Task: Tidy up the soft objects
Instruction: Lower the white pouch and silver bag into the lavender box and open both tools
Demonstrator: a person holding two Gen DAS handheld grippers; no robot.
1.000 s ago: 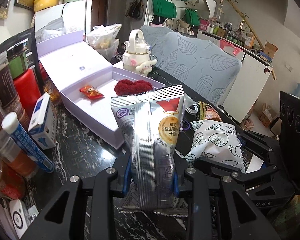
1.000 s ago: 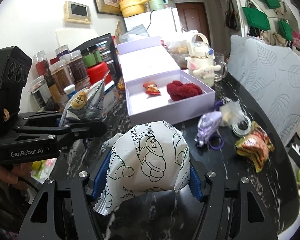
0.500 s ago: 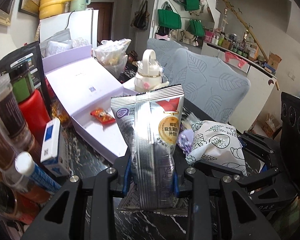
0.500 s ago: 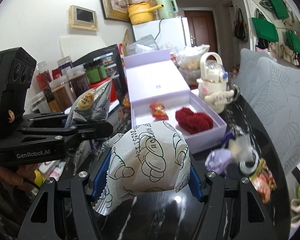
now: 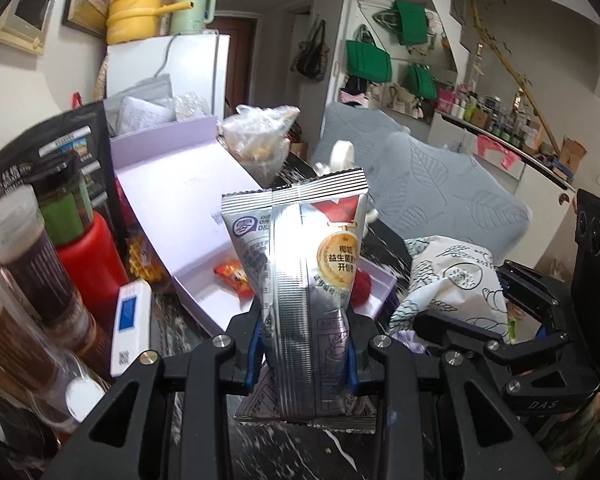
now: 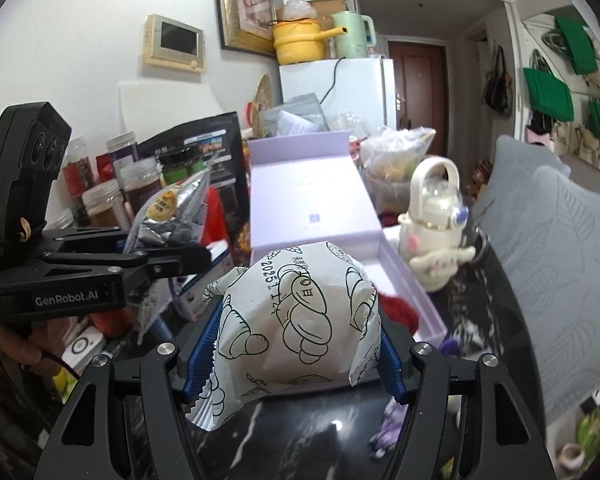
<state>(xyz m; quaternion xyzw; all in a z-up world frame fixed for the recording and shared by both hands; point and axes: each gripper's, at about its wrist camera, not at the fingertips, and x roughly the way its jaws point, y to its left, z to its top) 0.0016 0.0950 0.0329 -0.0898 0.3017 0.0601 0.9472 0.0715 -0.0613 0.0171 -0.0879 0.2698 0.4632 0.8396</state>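
Observation:
My left gripper [image 5: 303, 356] is shut on a silver snack packet [image 5: 304, 264], which stands upright between the blue pads. My right gripper [image 6: 296, 350] is shut on a puffy white bag [image 6: 296, 312] printed with croissant drawings. Both are held above the dark table, just in front of an open lavender box [image 6: 312, 216]. The box [image 5: 204, 216] holds a small orange packet [image 5: 230, 274] and a red plush piece [image 6: 396, 308], partly hidden behind the bags. Each view shows the other gripper beside it: the right one [image 5: 452, 324] with the white bag [image 5: 456, 276], the left one [image 6: 180, 258] with the silver packet [image 6: 168, 212].
Spice jars [image 6: 140, 184], a red canister [image 5: 92, 264] and a white-and-blue carton [image 5: 130, 320] crowd the left side. A cream character kettle [image 6: 436, 224] stands right of the box, with a grey leaf-patterned chair [image 6: 560, 264] beyond. A purple item [image 6: 392, 428] lies on the table.
Both grippers have risen and moved closer to the lavender box, each still gripping its bag. The items on the table's right side have slipped low or out of view.

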